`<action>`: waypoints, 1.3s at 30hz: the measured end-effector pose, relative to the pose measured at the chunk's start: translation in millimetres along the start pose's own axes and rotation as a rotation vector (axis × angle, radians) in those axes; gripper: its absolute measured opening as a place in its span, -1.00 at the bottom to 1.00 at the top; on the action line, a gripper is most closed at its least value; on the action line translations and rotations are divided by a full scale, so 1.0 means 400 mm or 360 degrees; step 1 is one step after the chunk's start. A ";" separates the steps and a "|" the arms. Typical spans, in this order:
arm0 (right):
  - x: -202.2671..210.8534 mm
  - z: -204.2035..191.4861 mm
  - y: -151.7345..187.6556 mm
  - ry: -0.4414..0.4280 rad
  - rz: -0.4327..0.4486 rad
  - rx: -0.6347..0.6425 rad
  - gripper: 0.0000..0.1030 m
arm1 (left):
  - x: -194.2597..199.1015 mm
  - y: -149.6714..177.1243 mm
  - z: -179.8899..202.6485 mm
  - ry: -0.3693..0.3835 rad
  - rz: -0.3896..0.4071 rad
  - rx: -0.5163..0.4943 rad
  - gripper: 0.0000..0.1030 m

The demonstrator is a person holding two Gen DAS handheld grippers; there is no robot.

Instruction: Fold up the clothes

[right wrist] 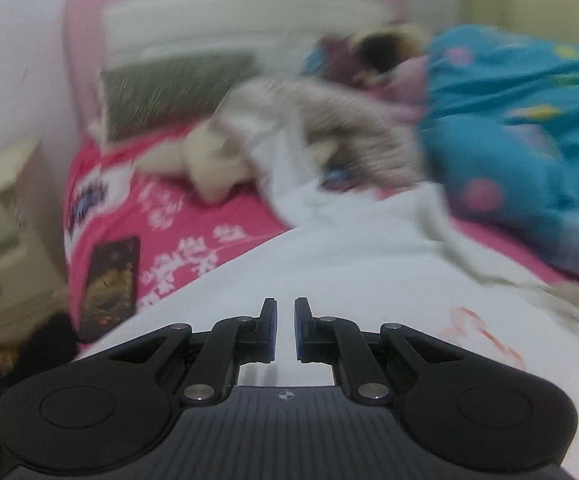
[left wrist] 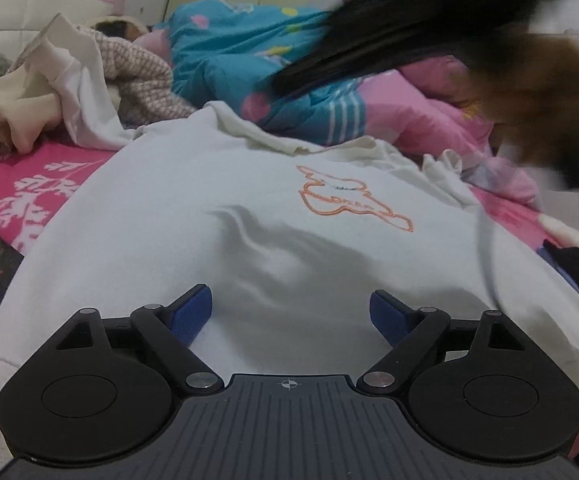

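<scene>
Pink bedding [left wrist: 29,184] with white leaf prints covers the bed, and a white sweatshirt [left wrist: 193,208] lies spread across it, directly under and ahead of both tools. From the left wrist view, the left gripper [left wrist: 290,312] hovers low over the sweatshirt with its blue-padded fingers spread wide and nothing between them; wrinkles bunch in the cloth just ahead of it, and an orange outline print [left wrist: 353,200] sits farther ahead and slightly right. Beyond the shirt lie a blue quilt [left wrist: 229,48] with coloured dots, a checked cloth [left wrist: 141,72] and cream clothes [left wrist: 21,100] to the far left. Blurred dark hair [left wrist: 389,36] and a brown furry shape [left wrist: 545,108] cross the upper right. From the right wrist view, heavily blurred, the right gripper [right wrist: 285,330] is over the same sweatshirt, fingers nearly together with a narrow gap, holding nothing. A dark phone [right wrist: 111,284] lies on the bedding to its left, and a green pillow [right wrist: 173,92] rests far ahead by the headboard [right wrist: 193,20].
</scene>
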State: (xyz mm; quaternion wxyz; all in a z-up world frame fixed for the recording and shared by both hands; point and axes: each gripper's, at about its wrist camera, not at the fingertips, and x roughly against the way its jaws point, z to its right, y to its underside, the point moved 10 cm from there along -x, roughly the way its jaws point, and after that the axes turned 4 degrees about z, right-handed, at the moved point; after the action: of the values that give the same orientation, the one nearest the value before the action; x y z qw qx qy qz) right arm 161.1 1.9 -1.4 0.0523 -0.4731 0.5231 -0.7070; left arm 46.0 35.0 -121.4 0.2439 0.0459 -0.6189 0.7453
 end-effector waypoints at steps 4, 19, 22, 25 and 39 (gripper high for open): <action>-0.206 -0.047 0.006 -0.0040 -0.0141 0.0108 -0.83 | 0.007 0.006 -0.001 0.0036 0.0064 -0.0001 0.69; -0.427 -0.055 -0.099 -0.0099 -0.0049 0.0003 -0.83 | 0.027 0.020 0.010 0.0055 0.0123 -0.0063 0.72; -0.283 -0.014 -0.085 -0.0093 -0.0053 -0.0006 -0.83 | 0.036 0.016 0.003 0.0103 0.0123 0.0011 0.73; -0.148 0.010 -0.034 -0.0107 -0.0137 -0.0015 -0.79 | 0.039 0.008 -0.002 0.0144 0.0118 0.0088 0.74; -0.340 -0.186 0.043 -0.0352 -0.0269 0.0169 -0.67 | 0.048 0.007 0.013 0.0137 0.0141 0.0011 0.75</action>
State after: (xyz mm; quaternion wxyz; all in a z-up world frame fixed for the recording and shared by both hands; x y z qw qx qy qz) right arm 174.3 123.1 -98.9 0.0749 -0.5871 0.4343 -0.6790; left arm 26.9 35.5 -115.6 0.2367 -0.0128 -0.6066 0.7588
